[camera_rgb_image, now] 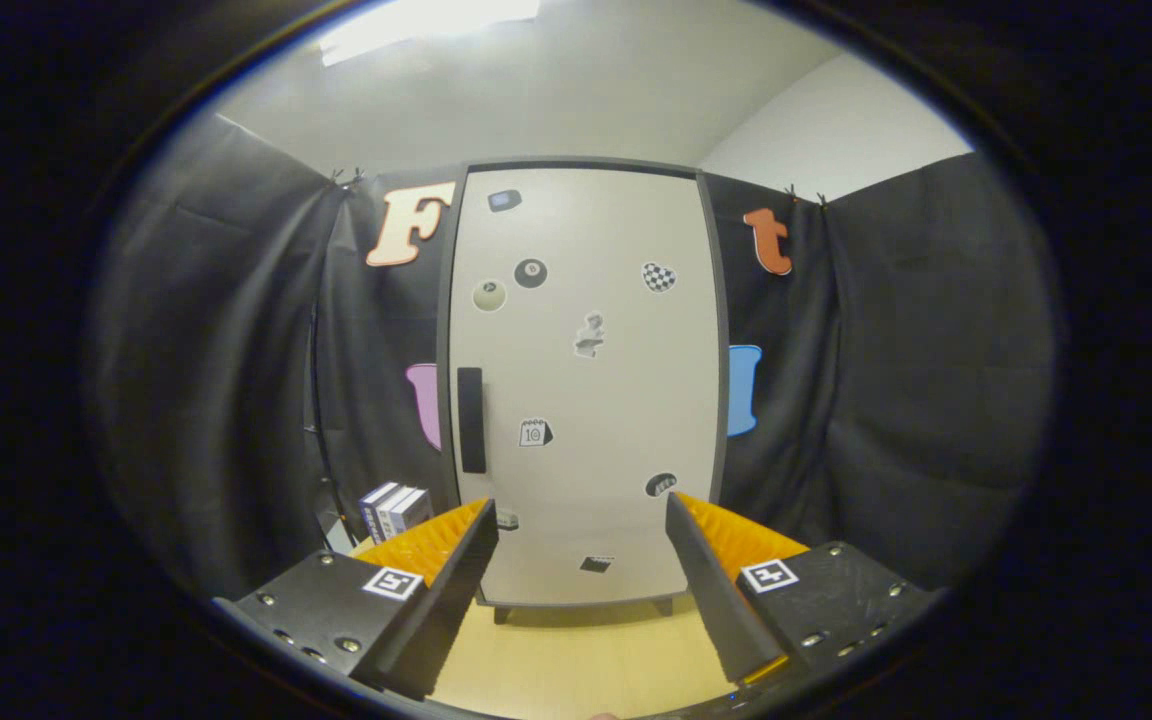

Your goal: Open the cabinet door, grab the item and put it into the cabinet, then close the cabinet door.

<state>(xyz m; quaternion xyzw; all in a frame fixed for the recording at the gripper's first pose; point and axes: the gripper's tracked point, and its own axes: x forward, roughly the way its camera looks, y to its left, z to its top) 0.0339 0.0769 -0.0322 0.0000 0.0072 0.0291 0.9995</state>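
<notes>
Gripper view has my gripper [581, 560] spread wide and empty before the shut cabinet door [586, 380], with its handle [471, 418] beyond my fingers, left of centre.

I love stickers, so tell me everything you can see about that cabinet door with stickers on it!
The cabinet door is shut, tall and upright, pale and smooth inside a dark grey frame. A black vertical handle sits near its left edge. Small stickers dot it, like a black billiard ball and a checkered heart. The cabinet stands on short feet on the light wooden table, beyond the open gripper, whose fingers touch nothing.
</notes>
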